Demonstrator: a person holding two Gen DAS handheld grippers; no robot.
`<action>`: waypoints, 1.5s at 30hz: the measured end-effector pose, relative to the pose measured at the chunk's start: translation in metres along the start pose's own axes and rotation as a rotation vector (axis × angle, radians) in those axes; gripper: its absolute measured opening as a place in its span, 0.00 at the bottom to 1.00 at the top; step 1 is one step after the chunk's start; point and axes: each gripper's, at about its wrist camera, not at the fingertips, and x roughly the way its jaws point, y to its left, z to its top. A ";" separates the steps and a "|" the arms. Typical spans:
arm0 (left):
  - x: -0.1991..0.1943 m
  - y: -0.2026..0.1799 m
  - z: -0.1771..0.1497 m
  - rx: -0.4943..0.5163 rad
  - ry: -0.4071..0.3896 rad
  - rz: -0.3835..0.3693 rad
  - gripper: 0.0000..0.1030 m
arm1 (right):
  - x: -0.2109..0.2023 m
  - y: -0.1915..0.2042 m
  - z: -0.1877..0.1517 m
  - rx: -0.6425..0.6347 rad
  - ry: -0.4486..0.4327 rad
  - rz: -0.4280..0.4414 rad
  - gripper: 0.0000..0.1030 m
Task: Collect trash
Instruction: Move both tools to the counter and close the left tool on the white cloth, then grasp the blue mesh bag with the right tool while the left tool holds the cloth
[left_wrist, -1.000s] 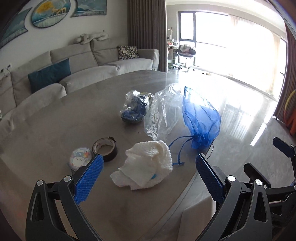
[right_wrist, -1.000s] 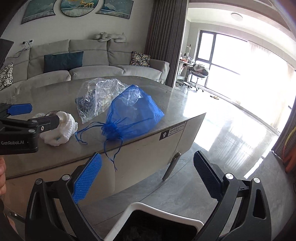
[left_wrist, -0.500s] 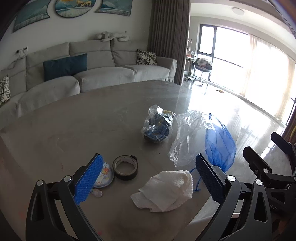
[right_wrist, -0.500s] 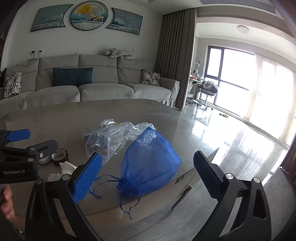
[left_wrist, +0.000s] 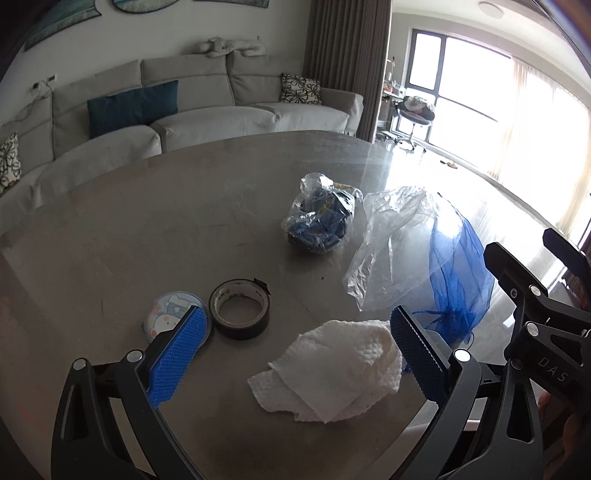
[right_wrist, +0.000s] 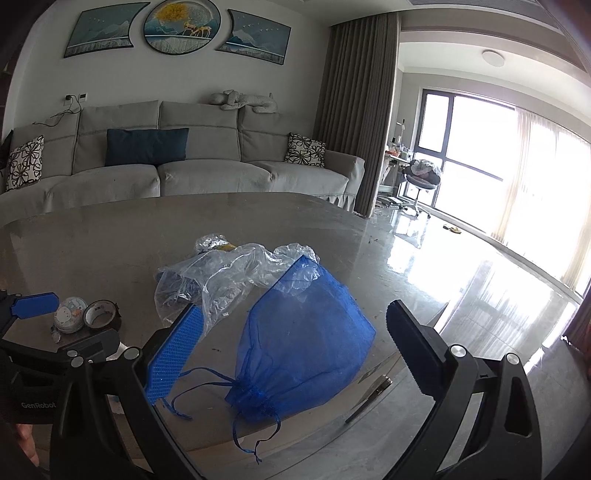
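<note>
A crumpled white paper towel (left_wrist: 332, 373) lies on the grey table (left_wrist: 147, 229) between the fingers of my open, empty left gripper (left_wrist: 295, 354). A blue mesh drawstring bag (right_wrist: 306, 343) lies near the table's right edge, between the fingers of my open, empty right gripper (right_wrist: 291, 350); it also shows in the left wrist view (left_wrist: 461, 280). A clear plastic bag (left_wrist: 391, 258) lies beside it. A small plastic bag of blue items (left_wrist: 319, 221) sits further back.
A roll of dark tape (left_wrist: 240, 308) and a round cartoon-printed lid (left_wrist: 170, 319) lie at the left. A grey sofa (right_wrist: 184, 173) stands behind the table. Shiny floor and bright windows are to the right.
Both grippers have risen and moved in over the table. The towel now lies between the left fingers, and the blue bag between the right fingers. Both stay open.
</note>
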 end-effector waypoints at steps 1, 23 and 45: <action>0.002 -0.001 -0.001 -0.001 0.006 0.002 0.95 | 0.001 -0.001 -0.002 0.001 0.004 -0.002 0.95; 0.025 -0.039 -0.027 0.079 0.062 -0.090 0.15 | 0.002 -0.019 -0.022 0.010 0.031 -0.012 0.95; -0.045 -0.002 0.013 0.071 -0.061 -0.066 0.15 | 0.067 -0.002 -0.023 0.085 0.139 -0.011 0.95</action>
